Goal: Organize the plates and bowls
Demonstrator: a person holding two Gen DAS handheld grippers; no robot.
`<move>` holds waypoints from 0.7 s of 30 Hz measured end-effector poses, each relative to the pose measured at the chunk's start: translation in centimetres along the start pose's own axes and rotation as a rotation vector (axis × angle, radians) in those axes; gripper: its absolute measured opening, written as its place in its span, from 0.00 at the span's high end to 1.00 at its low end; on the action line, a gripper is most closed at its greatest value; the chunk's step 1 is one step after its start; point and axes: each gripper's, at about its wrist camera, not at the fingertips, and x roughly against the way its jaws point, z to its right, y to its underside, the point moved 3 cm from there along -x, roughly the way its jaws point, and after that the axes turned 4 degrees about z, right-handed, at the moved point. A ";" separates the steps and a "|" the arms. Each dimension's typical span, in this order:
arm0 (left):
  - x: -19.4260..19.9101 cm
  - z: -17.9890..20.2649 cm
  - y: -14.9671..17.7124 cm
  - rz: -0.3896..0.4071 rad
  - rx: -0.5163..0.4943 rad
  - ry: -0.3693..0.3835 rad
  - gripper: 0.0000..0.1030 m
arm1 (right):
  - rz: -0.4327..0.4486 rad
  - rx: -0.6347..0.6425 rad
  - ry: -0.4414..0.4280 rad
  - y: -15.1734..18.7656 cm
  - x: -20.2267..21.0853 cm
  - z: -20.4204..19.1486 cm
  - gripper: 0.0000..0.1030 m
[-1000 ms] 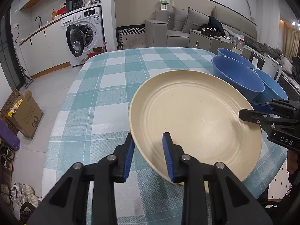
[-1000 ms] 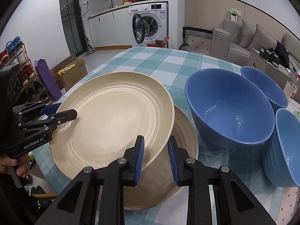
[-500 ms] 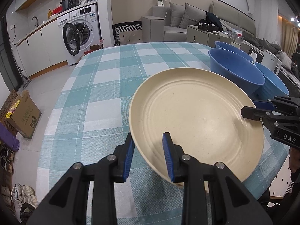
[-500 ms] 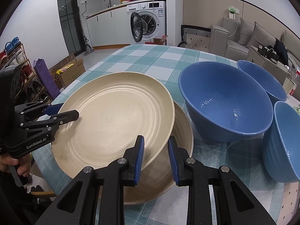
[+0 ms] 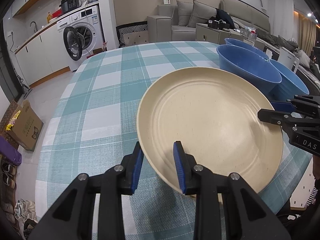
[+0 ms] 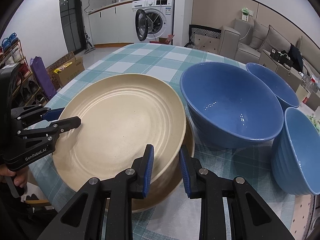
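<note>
A cream plate point(image 5: 210, 124) hangs tilted over the checked table point(image 5: 100, 100), carried by both grippers. My left gripper point(image 5: 158, 160) is shut on its near rim, one pad inside the dish and one under it. In the left wrist view my right gripper point(image 5: 280, 116) clamps the opposite rim. From the right wrist view the same plate point(image 6: 124, 124) sits just above a second cream plate point(image 6: 166, 192) lying on the table, with my right gripper point(image 6: 166, 164) shut on the upper rim and my left gripper point(image 6: 60, 120) at the far side.
Three blue bowls stand right of the plates: a large one point(image 6: 230, 104), one behind it point(image 6: 270, 80) and one at the near right point(image 6: 296, 156). Checked cloth point(image 6: 152, 60) stretches beyond. A cardboard box point(image 5: 26, 126) sits on the floor by the table's left edge.
Both grips stay on the cream plate. The plate and the views have shifted only slightly; the upper plate covers a little more of the lower one.
</note>
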 end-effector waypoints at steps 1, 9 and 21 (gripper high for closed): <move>-0.1 0.1 0.0 0.000 -0.004 -0.003 0.72 | -0.002 0.001 0.003 0.1 0.0 0.0 0.75; -0.3 0.7 0.2 -0.007 -0.016 0.002 0.72 | -0.012 0.012 0.033 0.3 0.0 0.3 0.75; -0.5 1.2 0.3 -0.015 -0.048 -0.011 0.72 | -0.039 0.030 0.050 0.5 -0.6 0.3 0.74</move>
